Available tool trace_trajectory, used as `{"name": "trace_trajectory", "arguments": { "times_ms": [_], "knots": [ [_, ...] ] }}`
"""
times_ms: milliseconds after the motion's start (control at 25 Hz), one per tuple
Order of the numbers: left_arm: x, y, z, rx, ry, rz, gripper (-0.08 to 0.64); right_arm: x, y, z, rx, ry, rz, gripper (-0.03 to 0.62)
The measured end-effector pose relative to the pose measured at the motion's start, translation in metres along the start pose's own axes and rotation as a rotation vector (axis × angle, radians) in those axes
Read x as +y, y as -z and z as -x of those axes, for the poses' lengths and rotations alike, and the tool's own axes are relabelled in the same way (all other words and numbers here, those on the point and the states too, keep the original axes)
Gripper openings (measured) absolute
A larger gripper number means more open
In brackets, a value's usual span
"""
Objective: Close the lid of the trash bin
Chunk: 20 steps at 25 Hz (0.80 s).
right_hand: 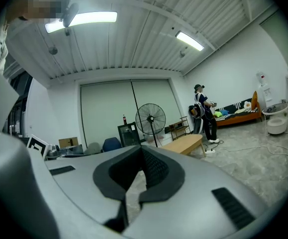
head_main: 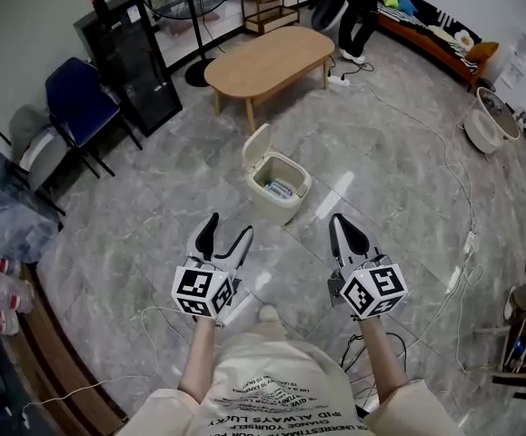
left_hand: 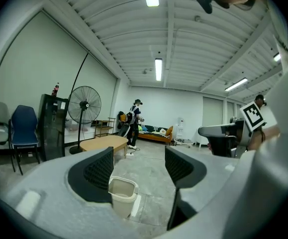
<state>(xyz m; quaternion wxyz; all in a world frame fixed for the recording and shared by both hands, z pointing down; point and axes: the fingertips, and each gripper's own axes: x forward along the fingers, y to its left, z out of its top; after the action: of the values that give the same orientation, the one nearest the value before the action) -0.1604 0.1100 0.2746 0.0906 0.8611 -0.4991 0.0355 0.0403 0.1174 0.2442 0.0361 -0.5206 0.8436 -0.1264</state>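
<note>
Trash bin [head_main: 278, 191] stood open on the floor [head_main: 381, 198], ahead of both tools and well apart from them.

Its lid [head_main: 257, 147] stood raised on the bin's far-left edge, so it lay on the left tool's side. The left tool [head_main: 228, 234] had its jaws spread wide with nothing held, and its own view showed the bin [left_hand: 121, 195] low between them. The right tool [head_main: 346, 234] had its jaws brought together on nothing [right_hand: 136, 180]. In my judgement the left tool was the nearer to the lid.
</note>
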Motion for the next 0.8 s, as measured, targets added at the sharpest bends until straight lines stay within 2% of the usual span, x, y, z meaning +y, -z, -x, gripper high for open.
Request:
{"name": "trace_trajectory", "arguments": {
  "times_ms": [360, 560, 800],
  "knots": [
    [0.026, 0.001, -0.036, 0.02, 0.023, 0.016, 0.311, -0.016, 0.005, -0.041, 0.005, 0.013, -0.026, 0.005],
    [0.042, 0.001, -0.046, 0.037, -0.001, 0.023, 0.311, -0.02, 0.007, -0.063, 0.02, 0.006, -0.045, 0.005],
    [0.063, 0.016, -0.07, 0.065, -0.044, 0.049, 0.311, -0.025, 0.021, -0.102, 0.064, -0.052, -0.04, 0.005]
  ]
}}
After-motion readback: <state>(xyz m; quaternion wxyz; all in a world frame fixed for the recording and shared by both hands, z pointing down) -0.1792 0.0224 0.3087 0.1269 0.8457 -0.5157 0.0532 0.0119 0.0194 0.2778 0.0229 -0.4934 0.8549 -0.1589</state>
